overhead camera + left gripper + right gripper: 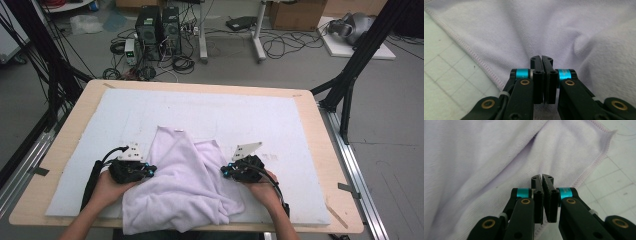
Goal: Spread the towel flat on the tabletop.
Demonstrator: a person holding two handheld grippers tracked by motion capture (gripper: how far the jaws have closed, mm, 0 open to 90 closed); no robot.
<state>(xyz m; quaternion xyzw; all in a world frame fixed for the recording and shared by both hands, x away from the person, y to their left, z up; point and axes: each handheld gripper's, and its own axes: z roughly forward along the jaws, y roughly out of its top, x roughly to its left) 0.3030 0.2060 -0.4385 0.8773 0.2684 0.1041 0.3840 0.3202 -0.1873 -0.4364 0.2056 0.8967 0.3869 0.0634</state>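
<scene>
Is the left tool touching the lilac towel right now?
Touching. In the left gripper view the left tool is shut, its jaws pressed into the lilac towel, which puckers at their tips.

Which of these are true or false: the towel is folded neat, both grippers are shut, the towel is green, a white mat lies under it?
1. The towel is folded neat. False: it lies crumpled.
2. The left gripper and right gripper have shut jaws. True.
3. The towel is green. False: it is pale lilac.
4. A white mat lies under the towel. True.
5. Both grippers are at the towel's far end. False: one is at each side.
</scene>
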